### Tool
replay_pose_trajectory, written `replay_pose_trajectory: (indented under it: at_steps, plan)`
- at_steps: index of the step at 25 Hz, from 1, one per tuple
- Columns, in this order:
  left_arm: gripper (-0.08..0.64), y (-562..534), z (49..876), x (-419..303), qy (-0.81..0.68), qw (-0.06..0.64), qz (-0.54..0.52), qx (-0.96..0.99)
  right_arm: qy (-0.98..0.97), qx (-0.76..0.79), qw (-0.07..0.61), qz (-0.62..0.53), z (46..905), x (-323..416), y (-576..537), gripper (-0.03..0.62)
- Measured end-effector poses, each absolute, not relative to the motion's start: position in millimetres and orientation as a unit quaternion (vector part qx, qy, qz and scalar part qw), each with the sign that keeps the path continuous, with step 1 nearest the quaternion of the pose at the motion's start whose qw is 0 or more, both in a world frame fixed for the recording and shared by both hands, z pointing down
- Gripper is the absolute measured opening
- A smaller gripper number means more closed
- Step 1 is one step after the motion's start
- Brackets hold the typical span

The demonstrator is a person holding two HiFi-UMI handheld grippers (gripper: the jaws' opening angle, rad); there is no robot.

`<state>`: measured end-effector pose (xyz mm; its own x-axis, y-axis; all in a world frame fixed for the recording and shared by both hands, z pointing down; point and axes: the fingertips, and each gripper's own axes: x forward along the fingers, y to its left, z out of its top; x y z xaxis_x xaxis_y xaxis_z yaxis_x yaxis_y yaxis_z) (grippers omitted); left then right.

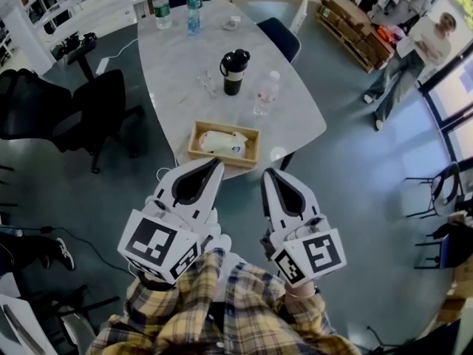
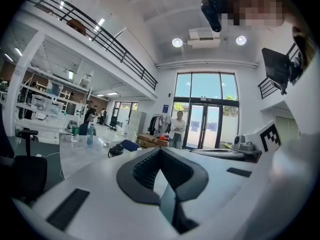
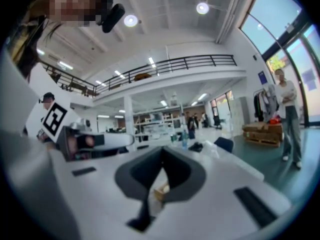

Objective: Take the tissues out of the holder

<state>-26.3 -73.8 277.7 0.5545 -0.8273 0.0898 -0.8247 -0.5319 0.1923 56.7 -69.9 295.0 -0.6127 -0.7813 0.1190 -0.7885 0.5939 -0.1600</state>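
Holder (image 1: pixel 224 144) on table (image 1: pixel 177 58), at near edge; tissues (image 1: pixel 220 143) inside. Flask (image 1: pixel 234 72) at holder's 12, lone bottle (image 1: pixel 266 92) at 1, bottle pair (image 1: pixel 161 6) far at 11. Chair (image 1: pixel 96 106) at table's 9. Left gripper (image 1: pixel 216 163) at holder's 6, right gripper (image 1: pixel 269 174) at 5, both off table.

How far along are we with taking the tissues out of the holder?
Done: nothing; the tissue pack lies in the wooden holder on the table. In hand: nothing; the left gripper and right gripper hover short of the holder, jaws shut and empty. Left: reach in, grasp the pack, lift it out.
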Motion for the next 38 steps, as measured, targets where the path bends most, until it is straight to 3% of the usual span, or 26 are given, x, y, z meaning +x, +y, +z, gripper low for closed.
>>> replay_pose_trajectory:
  at_steps: [21,38]
  plan:
    - [0.018,-237,300,-51,-0.453,0.111,0.018,0.884,-0.886,0.453,0.020,0.101,305,33,-242,0.011]
    - [0.018,-286,293,-39,-0.456,0.109,0.015,0.883,-0.888,0.443,0.041,0.116,309,39,-290,0.011]
